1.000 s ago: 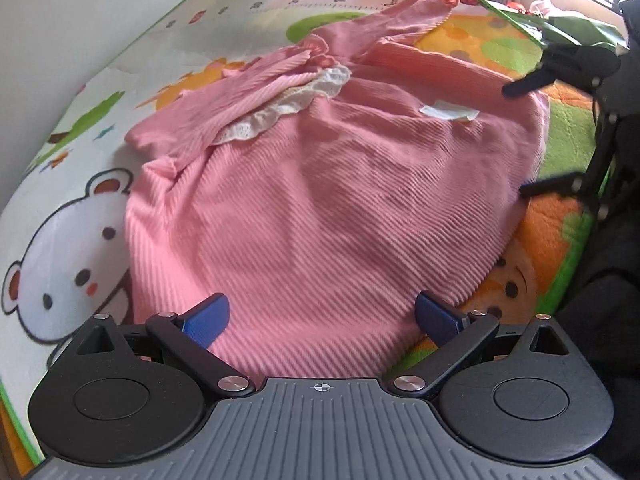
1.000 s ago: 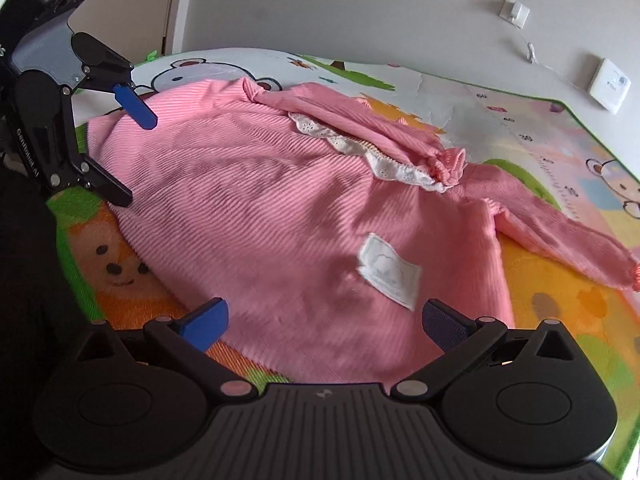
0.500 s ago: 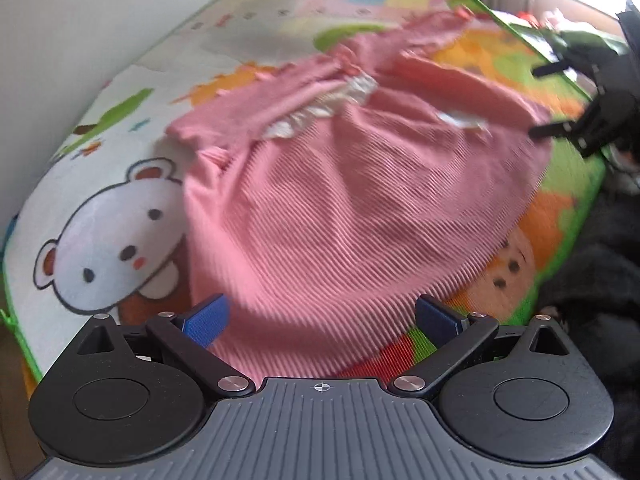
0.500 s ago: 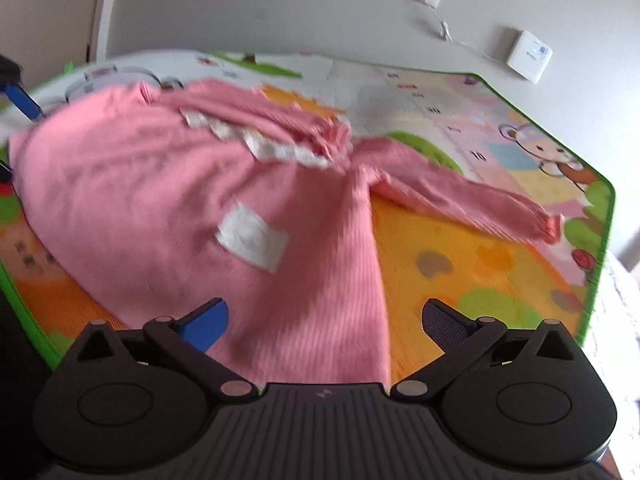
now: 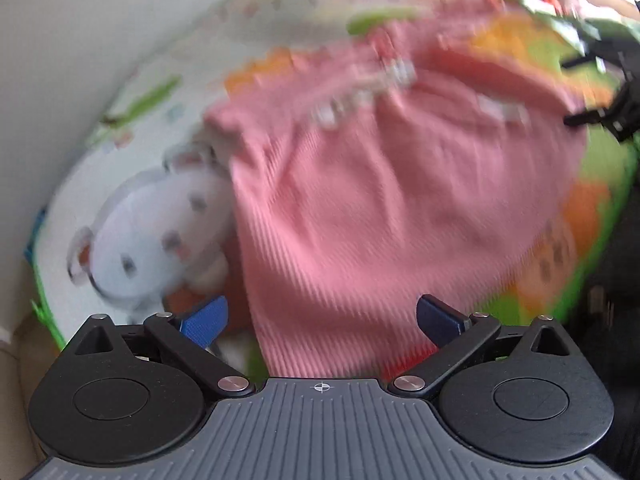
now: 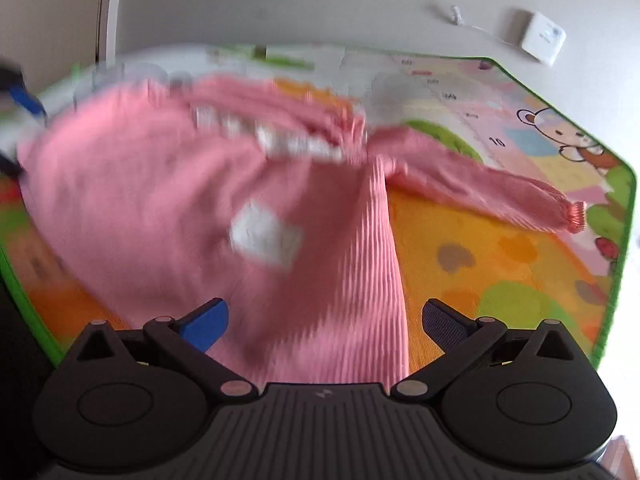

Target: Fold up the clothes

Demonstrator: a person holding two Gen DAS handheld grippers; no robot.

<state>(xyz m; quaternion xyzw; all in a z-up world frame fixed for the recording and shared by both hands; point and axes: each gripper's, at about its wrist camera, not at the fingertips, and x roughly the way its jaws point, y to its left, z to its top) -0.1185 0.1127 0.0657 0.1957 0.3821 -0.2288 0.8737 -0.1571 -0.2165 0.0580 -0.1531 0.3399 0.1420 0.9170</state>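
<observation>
A pink ribbed child's garment [image 5: 392, 184] lies spread on a cartoon play mat [image 5: 132, 216], with a lace collar and a white patch [image 6: 266, 236]. One long sleeve [image 6: 492, 192] stretches to the right in the right wrist view. My left gripper [image 5: 320, 318] stands open over the garment's lower left hem. My right gripper [image 6: 322, 320] stands open over the lower right hem, with pink cloth showing between its blue fingers. Each gripper shows at the edge of the other's view: the right gripper [image 5: 600, 92], the left gripper [image 6: 20, 120]. Both views are motion-blurred.
The mat's green border [image 6: 624, 240] runs close on the right. A pale wall [image 6: 280, 4] with a white socket box [image 6: 542, 38] stands behind the mat. Dark clothing of a person [image 5: 616, 280] fills the right edge of the left wrist view.
Both grippers have swung apart toward the garment's two lower corners. The left view has shifted left toward the white bear print; the right view has shifted right toward the sleeve.
</observation>
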